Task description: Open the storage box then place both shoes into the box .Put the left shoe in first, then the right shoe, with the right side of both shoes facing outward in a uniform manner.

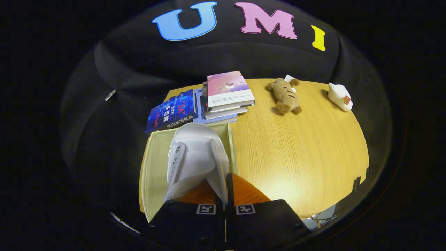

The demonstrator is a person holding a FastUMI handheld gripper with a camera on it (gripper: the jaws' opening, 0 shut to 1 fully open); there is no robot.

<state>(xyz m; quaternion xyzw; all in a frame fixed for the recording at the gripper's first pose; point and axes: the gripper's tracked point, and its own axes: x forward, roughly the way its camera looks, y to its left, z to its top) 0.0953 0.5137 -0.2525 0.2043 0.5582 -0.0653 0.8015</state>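
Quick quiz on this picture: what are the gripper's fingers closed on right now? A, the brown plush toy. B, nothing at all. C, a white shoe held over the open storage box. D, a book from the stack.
C: the gripper pinches the wall of the white shoe, which hangs over the open storage box, well short of the book stack and the plush toy.

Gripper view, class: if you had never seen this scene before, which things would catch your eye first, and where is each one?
First, the white shoe, pinched by its side wall between the gripper fingers and hanging over the pale open storage box. Beyond the box lies a stack of books with a blue book leaning beside it. Farther across the wooden table lie a brown plush toy and a small white toy.
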